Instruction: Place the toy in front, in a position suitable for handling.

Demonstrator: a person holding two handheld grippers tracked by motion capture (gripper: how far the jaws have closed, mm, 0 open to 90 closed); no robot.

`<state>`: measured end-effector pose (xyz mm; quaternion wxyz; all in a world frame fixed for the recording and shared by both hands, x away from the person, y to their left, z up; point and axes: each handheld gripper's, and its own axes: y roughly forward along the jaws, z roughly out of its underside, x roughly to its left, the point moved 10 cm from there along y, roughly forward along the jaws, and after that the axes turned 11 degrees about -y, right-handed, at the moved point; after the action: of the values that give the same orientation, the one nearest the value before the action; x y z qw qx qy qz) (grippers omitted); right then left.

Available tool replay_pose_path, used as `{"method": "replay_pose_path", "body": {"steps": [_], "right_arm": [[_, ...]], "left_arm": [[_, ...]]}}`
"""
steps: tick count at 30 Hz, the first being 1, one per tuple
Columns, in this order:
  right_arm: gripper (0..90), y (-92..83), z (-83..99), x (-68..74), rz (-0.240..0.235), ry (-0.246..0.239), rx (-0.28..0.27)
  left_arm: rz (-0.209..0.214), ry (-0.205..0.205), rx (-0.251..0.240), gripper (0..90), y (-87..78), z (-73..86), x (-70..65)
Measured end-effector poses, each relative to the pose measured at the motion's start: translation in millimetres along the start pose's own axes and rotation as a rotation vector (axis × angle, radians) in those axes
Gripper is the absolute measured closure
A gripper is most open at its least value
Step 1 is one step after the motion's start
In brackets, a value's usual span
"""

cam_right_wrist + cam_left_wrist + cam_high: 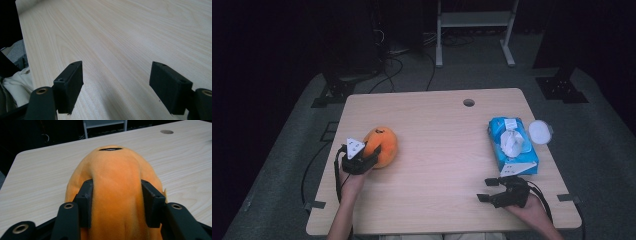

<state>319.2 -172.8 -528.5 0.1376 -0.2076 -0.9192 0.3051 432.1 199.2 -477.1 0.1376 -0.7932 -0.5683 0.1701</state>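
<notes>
An orange plush toy (pixel 383 144) lies on the left part of the light wooden table (pixel 437 125). My left gripper (pixel 371 156) is shut on its near end. In the left gripper view the two black pads (pixel 86 197) dig into the soft orange plush toy (pixel 115 167) from both sides, and a dark stitched slit shows on its far end. Near the front right edge of the table my right gripper (pixel 486 190) rests open, pointing left. Its jaws (pixel 116 82) stand wide apart with bare wood between them.
A blue pack of wipes (pixel 512 145) with a white tissue pulled up lies just beyond my right gripper, and a round white lid (pixel 540 131) sits beside it. A cable hole (pixel 469 102) marks the table's far edge. A metal frame (pixel 474 20) stands on the floor behind.
</notes>
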Motion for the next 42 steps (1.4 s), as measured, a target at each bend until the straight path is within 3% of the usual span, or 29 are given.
{"method": "replay_pose_path", "body": {"steps": [11, 14, 17, 22, 29, 42], "right_arm": [[25.8, 0.3, -0.2, 0.3, 0.001, -0.003, 0.001], [25.8, 0.1, -0.4, 0.1, 0.002, -0.004, 0.000], [25.9, -0.1, -0.6, -0.5, 0.002, -0.003, -0.003], [25.8, -1.6, -1.2, -1.3, 0.009, -0.001, -0.006], [25.8, -5.7, -2.7, -3.8, 0.019, 0.000, -0.018], [25.8, -11.5, -4.6, -7.9, 0.035, 0.000, -0.034]], "left_arm": [[0.026, -0.046, -0.059, 55.6, -9.0, -11.5, 0.1], [0.055, -0.071, -0.083, 55.6, -14.1, -18.0, -4.0], [0.084, -0.071, -0.103, 55.5, -18.5, -24.6, -11.9], [0.169, -0.076, -0.117, 55.5, -23.5, -32.7, -35.2], [0.269, -0.047, -0.122, 55.4, -27.9, -37.8, -71.7], [0.424, 0.019, -0.052, 55.4, -22.1, -20.2, -137.0]]}}
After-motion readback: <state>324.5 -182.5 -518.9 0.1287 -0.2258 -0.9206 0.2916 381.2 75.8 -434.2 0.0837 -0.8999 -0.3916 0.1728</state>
